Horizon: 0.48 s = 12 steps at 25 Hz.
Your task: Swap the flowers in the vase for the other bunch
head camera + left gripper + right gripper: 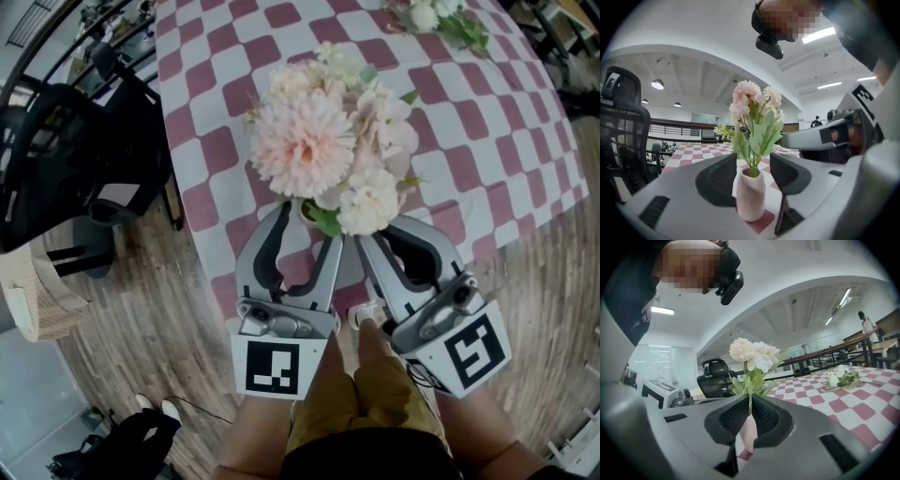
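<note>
A bunch of pink and cream flowers (323, 141) stands in a small pale pink vase (750, 194) near the front edge of the checked table (487, 122). My left gripper (309, 225) is open with its jaws either side of the vase, small gaps showing. My right gripper (380, 230) comes in from the right, its jaws closed to a narrow slit round the green stems (750, 401) just above the vase (749, 432). The other bunch, white flowers with green leaves (436, 19), lies on the far side of the table and shows in the right gripper view (841, 378).
A black office chair (66, 141) stands left of the table over the wood floor. A beige basket (37, 291) sits at the left edge. The person's legs and a shoe (367, 314) are below the grippers. Another person (868, 326) stands far off.
</note>
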### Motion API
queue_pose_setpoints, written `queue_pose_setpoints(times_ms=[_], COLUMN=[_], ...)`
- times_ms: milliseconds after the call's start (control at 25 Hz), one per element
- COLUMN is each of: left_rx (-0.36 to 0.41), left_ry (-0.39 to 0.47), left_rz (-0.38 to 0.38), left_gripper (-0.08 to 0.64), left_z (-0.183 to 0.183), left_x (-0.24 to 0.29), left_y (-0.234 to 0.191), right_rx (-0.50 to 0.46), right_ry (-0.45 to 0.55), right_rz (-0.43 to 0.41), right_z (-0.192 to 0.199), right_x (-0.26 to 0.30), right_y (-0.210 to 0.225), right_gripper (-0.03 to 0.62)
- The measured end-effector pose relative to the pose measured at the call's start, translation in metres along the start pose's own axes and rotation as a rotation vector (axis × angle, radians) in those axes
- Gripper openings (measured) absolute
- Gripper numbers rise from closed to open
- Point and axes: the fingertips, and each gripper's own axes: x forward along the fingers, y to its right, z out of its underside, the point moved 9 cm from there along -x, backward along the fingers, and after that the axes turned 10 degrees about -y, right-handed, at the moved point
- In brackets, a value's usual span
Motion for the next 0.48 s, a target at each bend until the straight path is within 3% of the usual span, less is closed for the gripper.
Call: queue_pose_setpoints(times_ms=[480], left_rx=[0.039], left_ry=[0.033], left_rz=[0.009], left_gripper=[0.220], left_z=[-0.016], left_x=[-0.026], left_y=[0.011], right_rx=[-0.027], right_ry=[0.015], right_rz=[-0.006], right_z=[-0.007], right_x=[-0.018], right_y=[-0.017], right_gripper=[0.041])
